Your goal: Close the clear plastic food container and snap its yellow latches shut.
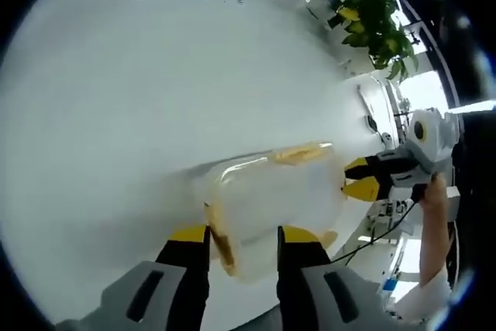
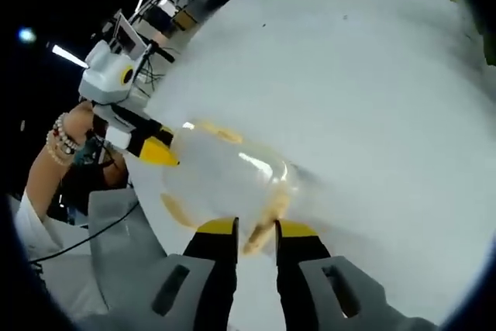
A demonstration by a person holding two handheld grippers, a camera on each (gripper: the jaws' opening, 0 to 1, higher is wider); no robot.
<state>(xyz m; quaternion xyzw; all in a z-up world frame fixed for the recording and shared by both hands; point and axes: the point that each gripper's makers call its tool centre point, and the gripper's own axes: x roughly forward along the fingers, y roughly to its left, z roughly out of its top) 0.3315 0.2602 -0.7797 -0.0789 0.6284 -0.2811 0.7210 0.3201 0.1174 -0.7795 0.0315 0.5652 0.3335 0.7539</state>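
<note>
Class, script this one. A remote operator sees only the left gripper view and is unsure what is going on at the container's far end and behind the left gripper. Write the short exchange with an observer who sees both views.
Operator: The right gripper is at the far end of the clear container. What is between its jaws?
Observer: In the right gripper view, a yellow latch sits in the gap between them. I cannot tell whether they are pinching it.
Operator: What is behind my left gripper?
Observer: A person's wrist, wearing bead bracelets.
</note>
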